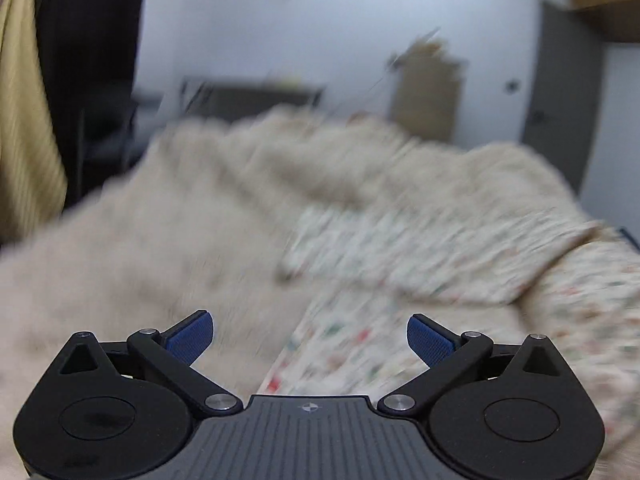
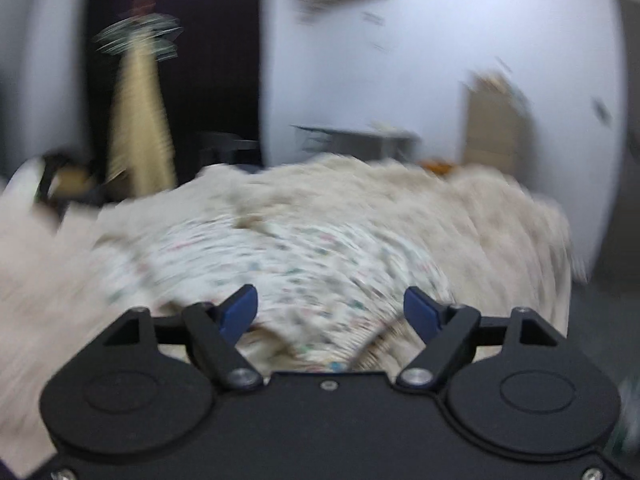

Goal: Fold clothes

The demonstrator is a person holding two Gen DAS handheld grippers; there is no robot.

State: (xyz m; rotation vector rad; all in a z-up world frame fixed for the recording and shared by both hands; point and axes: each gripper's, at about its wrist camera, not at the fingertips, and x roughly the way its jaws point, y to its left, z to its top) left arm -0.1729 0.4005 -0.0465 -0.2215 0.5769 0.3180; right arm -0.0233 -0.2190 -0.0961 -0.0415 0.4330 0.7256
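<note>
A white garment with small coloured prints (image 1: 400, 280) lies folded over on a fluffy cream blanket (image 1: 140, 260); both views are blurred. My left gripper (image 1: 310, 338) stands open above the garment's near left edge, its blue pads (image 1: 190, 336) wide apart with nothing between them. In the right wrist view the same printed garment (image 2: 288, 264) spreads ahead and under the fingers. My right gripper (image 2: 330, 312) is open over the garment's near edge, and its blue pads (image 2: 420, 312) press on nothing.
The cream blanket (image 2: 460, 216) covers the whole surface and drops off at the right. Behind it stand a white wall, a brown cardboard box (image 1: 430, 96), a dark rack (image 2: 352, 142), a beige hanging cloth (image 2: 140, 120) and a grey door (image 1: 560, 80).
</note>
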